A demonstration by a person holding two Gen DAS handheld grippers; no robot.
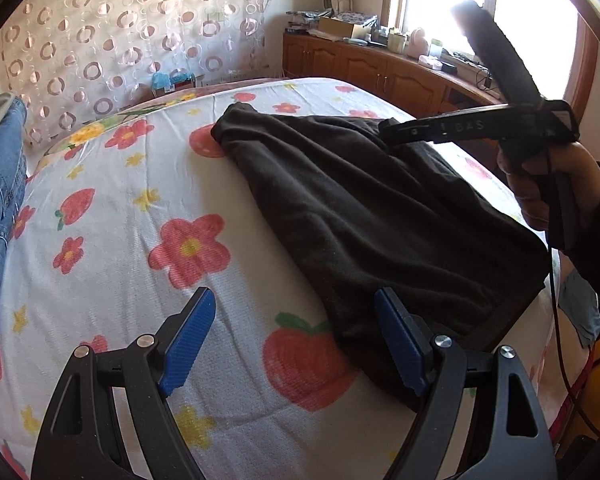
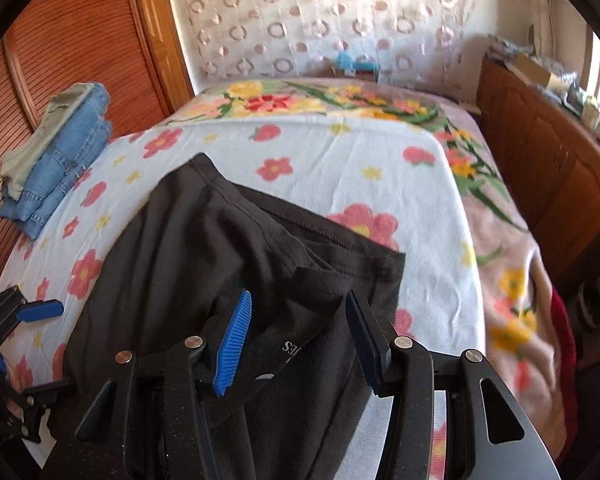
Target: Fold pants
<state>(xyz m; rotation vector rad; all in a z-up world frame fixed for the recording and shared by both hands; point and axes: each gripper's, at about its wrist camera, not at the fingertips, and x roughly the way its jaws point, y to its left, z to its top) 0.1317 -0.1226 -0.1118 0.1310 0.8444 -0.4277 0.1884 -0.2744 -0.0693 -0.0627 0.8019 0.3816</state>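
Flowered bed sheet [image 1: 112, 248] carries soft, limp black pants [image 2: 204, 248]; left tongs [image 1: 292, 340] and right tongs [image 2: 296, 340] are seen open, nothing held; the waistband edge between the right tongs is judged the best grip.

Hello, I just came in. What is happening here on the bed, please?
A person is folding black pants on a bed with a flowered sheet, with a two-finger gripper in each hand. Both grippers are open and hold nothing. The right gripper hangs over the pants' printed waistband, and the left gripper hovers at the pants' near edge. The pants lie partly folded. Folded blue jeans sit at the bed's far side.
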